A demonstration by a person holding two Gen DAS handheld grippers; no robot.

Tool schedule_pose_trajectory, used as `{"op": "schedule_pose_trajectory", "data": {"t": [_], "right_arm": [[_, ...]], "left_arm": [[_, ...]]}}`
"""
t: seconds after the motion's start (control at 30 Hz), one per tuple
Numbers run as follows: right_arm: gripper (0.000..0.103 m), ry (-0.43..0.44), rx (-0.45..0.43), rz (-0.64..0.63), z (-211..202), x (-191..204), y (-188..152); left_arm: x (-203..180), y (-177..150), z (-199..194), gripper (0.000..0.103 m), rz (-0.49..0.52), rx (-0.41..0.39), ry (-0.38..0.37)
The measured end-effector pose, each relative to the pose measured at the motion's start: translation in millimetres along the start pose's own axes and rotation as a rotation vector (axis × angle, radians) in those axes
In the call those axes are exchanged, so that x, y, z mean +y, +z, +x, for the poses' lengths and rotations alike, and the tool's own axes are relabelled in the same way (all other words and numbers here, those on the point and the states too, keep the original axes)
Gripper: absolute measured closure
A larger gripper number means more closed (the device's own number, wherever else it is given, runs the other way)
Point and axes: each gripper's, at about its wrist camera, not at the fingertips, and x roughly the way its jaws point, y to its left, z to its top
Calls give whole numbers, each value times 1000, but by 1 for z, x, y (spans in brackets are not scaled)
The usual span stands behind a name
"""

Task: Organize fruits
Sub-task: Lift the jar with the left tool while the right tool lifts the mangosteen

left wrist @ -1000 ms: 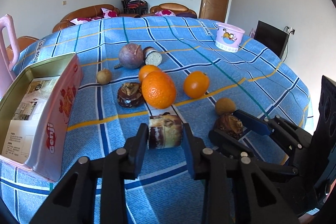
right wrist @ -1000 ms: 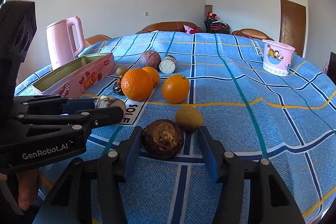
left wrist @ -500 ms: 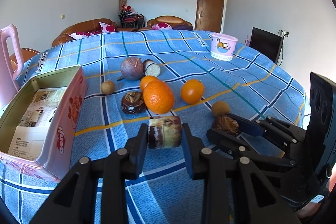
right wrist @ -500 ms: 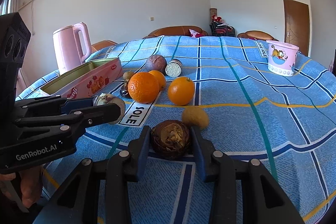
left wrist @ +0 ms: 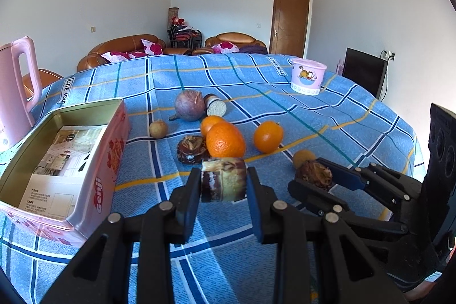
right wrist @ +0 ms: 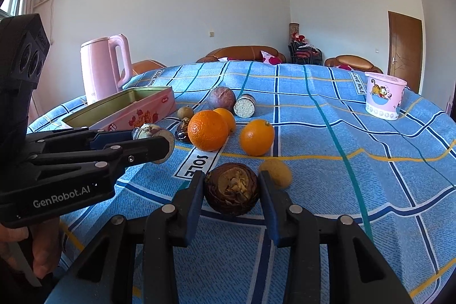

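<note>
The left claw (left wrist: 223,188) is clamped on a cut brown fruit piece (left wrist: 223,179), held just above the blue checked table (left wrist: 327,116) with a finger pressed against each side. The right claw (right wrist: 231,191) is closed on a dark round fruit with a broken top (right wrist: 231,189), a pad touching each flank. Taking the big orange (left wrist: 225,139) as the landmark: a smaller orange (left wrist: 268,136) sits to its right, another orange (left wrist: 211,124) peeks out just behind it, and a dark husk (left wrist: 191,149) lies against its left side. A purple round fruit (left wrist: 189,106) sits farther back from the big orange, and the open pink tin (left wrist: 99,184) stands well to its left.
</note>
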Motion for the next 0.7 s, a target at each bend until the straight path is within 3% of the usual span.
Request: {"op": "schedule_pose_trajectory", "data": {"t": [0.7], "right_arm": [[63,-4,-63,-15,-12,5,5]], "left_arm": [[3,1,-14,70,14,-81,64]]}}
